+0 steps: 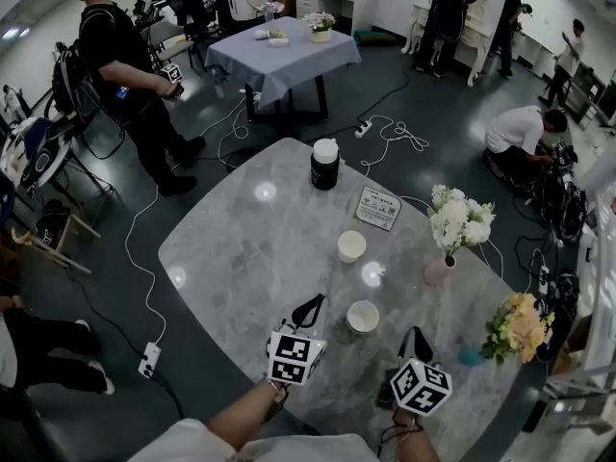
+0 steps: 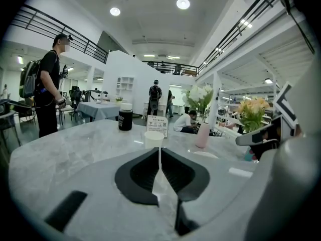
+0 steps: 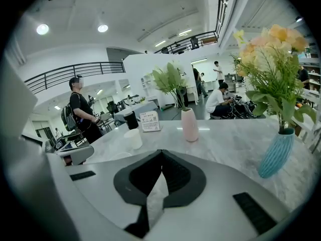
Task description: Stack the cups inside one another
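1. The left gripper (image 1: 310, 308) and right gripper (image 1: 416, 340) hang over the table's (image 1: 241, 248) near edge. Each has its jaws pressed together on nothing, which I judge to be a waiting pose.
2. Between them and just beyond stands the near cup (image 1: 363, 317), mouth up and ready to receive another.
3. The far cup (image 1: 351, 246) stands apart behind it, also upright, with bare marble between them for a carry.
4. On the right, the teal vase (image 1: 469, 354) and pink vase (image 1: 438, 270) crowd that side, so a wide swing risks tipping them.
5. Farthest off, the sign card (image 1: 377, 207) and black jar (image 1: 324, 164) sit well clear.
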Demonstrator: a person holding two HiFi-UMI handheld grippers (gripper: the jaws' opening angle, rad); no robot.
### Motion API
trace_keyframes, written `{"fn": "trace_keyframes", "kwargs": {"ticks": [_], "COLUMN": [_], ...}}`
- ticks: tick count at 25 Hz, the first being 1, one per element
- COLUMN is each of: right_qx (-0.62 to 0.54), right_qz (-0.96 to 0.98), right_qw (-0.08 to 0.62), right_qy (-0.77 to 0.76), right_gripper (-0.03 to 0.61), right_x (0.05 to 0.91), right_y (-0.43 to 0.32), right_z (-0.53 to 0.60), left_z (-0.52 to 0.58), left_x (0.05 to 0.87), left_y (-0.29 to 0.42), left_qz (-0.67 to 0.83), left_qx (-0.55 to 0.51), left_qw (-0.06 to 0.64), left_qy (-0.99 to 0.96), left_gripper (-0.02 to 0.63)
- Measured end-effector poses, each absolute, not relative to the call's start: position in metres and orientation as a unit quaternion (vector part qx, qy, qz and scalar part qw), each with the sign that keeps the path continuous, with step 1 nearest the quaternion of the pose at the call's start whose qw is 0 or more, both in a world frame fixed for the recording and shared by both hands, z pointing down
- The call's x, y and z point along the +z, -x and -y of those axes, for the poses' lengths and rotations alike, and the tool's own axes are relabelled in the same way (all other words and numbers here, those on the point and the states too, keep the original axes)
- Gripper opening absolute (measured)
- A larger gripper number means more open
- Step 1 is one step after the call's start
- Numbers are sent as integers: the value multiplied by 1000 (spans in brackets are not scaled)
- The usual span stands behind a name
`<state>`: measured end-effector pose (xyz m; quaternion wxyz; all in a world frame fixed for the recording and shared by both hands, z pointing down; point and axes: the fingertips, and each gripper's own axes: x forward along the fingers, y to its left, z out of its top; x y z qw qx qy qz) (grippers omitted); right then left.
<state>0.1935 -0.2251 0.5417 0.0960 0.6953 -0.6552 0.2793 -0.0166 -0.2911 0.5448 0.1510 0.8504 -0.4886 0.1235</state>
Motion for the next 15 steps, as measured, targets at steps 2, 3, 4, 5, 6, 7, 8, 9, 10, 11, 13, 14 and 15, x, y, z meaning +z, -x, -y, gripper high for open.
{"fn": "trace_keyframes", "kwargs": {"ticks": [2, 3, 4, 5, 6, 7, 8, 9, 10, 11, 13, 14, 15], "right_qx": [282, 284, 286, 288, 289, 291, 293, 295, 297, 299, 302, 303, 304], "right_qz": [651, 648, 646, 643, 640, 638, 635, 633, 631, 629, 624, 622, 620], "right_qw": [100, 102, 104, 106, 109, 111, 113, 115, 117, 117, 118, 119, 121], "right_qy": [-698, -699, -700, -702, -703, -704, -705, -706, -707, -709, -711, -712, -713], "right_gripper": [6, 6, 6, 6, 6, 6, 6, 6, 6, 6, 6, 6, 6], "right_x": [545, 548, 550, 553, 555, 558, 560, 563, 565, 567, 571, 573, 575], "right_y": [-197, -198, -199, -200, -202, -203, -204, -205, -206, -206, -205, -205, -205], "right_z": [224, 223, 223, 222, 222, 222, 222, 222, 222, 223, 224, 225, 226], "left_z": [297, 300, 303, 307, 310, 314, 317, 320, 324, 327, 335, 338, 342], "left_x": [550, 553, 556, 559, 562, 565, 567, 570, 572, 575, 579, 581, 584], "left_y": [15, 15, 14, 14, 13, 11, 8, 6, 4, 2, -1, -2, -4], "left_qz": [484, 482, 479, 477, 473, 468, 462, 457, 452, 448, 442, 439, 435], "left_qx": [125, 127, 129, 130, 131, 132, 133, 135, 137, 140, 142, 143, 144], "left_qw": [155, 157, 158, 159, 161, 164, 166, 167, 168, 168, 167, 166, 167], "left_qy": [-852, -853, -854, -855, -856, -859, -861, -863, -865, -867, -870, -871, -873], "left_gripper": [12, 13, 14, 14, 14, 16, 29, 56, 73, 81, 93, 99, 108]}}
